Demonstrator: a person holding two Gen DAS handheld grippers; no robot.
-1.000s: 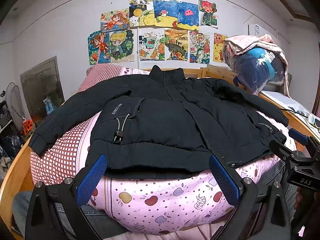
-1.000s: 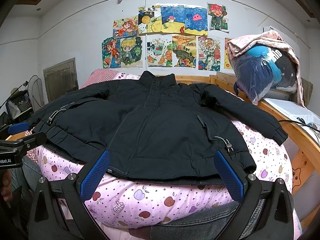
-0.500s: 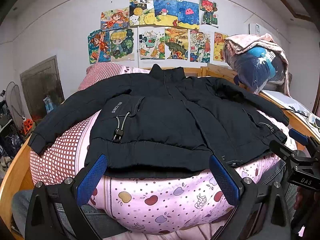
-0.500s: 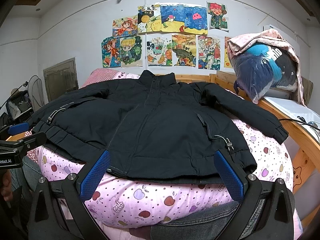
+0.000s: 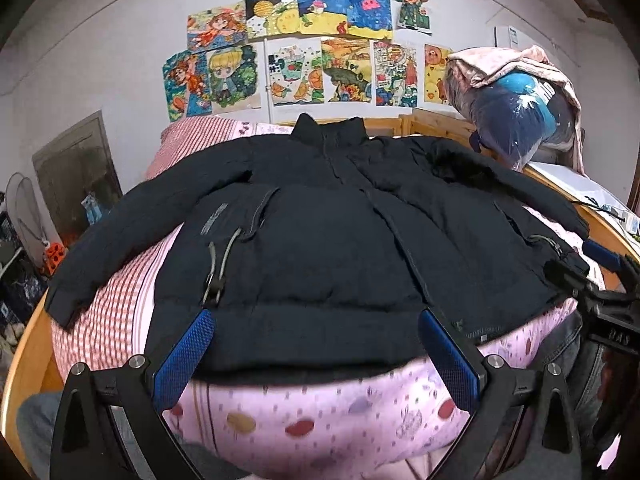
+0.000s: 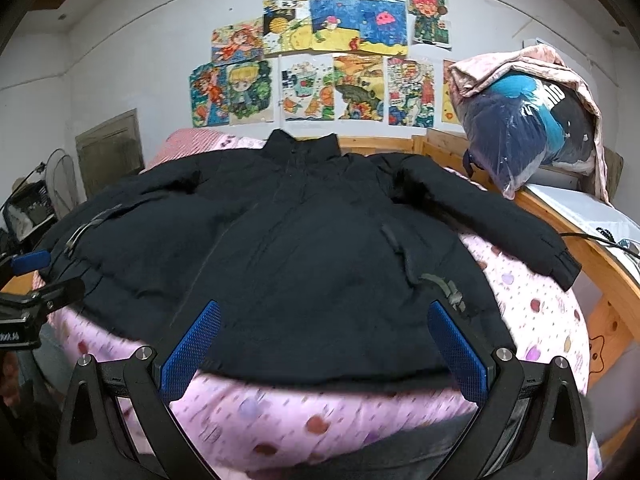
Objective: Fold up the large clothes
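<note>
Black jacket (image 5: 320, 240) lies spread flat on the bed (image 5: 320, 412), sleeves out; left claw (image 5: 316, 350) and right claw (image 6: 324, 344) both gape wide at its hem, empty.

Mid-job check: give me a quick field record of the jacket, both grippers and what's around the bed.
garment: black jacket, front up, spread flat, collar toward the wall
sleeves: both spread outward, unfolded
surface: pink patterned bedding on a wooden bed frame
left gripper: open, at the jacket's hem, holding nothing
right gripper: open, at the jacket's hem, holding nothing
wall: coloured drawings
right of bed: plastic-wrapped bundle under pink cloth
fold progress: none visible
</note>
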